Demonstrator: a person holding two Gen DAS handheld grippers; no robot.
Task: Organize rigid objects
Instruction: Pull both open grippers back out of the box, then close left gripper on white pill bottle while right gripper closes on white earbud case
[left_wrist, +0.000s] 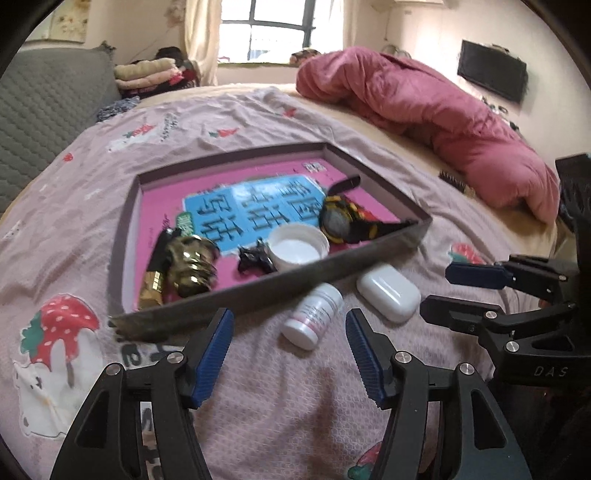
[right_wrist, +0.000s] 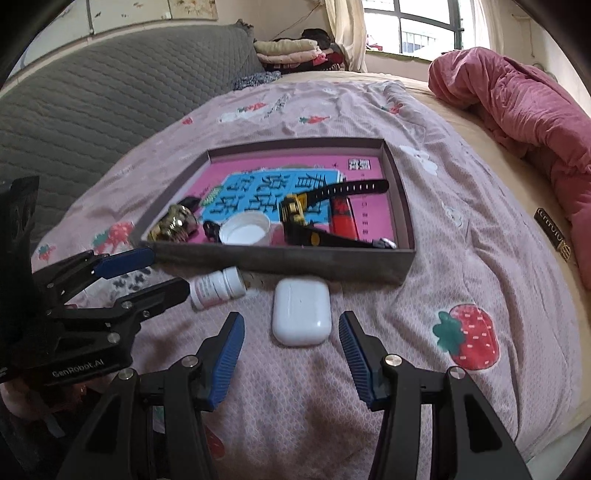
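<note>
Bedroom setting: a bed (left_wrist: 258, 122) under a pink strawberry-print sheet, crumpled red quilt (left_wrist: 424, 110) at the far side, window behind.

Left wrist view. Shallow box tray (left_wrist: 332, 266) sits on the bed with a pink-and-blue printed floor. Already inside it: a gold-coloured ornate piece (left_wrist: 190, 267), a small black clip (left_wrist: 253, 260), a white lid (left_wrist: 297, 249) lying open side up, and a yellow-black watch (left_wrist: 341, 221). Two things lie outside, just beside the tray's near wall: a white pill bottle (left_wrist: 314, 317) on its side and a white earbud case (left_wrist: 388, 293). Judged from this, the sorting is mostly done, with these two left. Left gripper (left_wrist: 290, 358) is released, jaws wide apart, holding nothing. The pill bottle lies just ahead of it, between the finger lines and apart from both pads. Right gripper (left_wrist: 439, 291) shows at the right edge, near the earbud case, jaws parted.

Right wrist view. Same tray (right_wrist: 280, 260), here also showing a red cylindrical item (right_wrist: 343, 218) beside the watch (right_wrist: 299, 214). Right gripper (right_wrist: 291, 358) is released and empty. Earbud case (right_wrist: 301, 312) lies straight ahead, centred between the open fingers, not touched. Pill bottle (right_wrist: 218, 288) lies to the left, its base right at the tip of the left gripper (right_wrist: 162, 273); contact cannot be told. Each gripper looks lined up on its own object.
</note>
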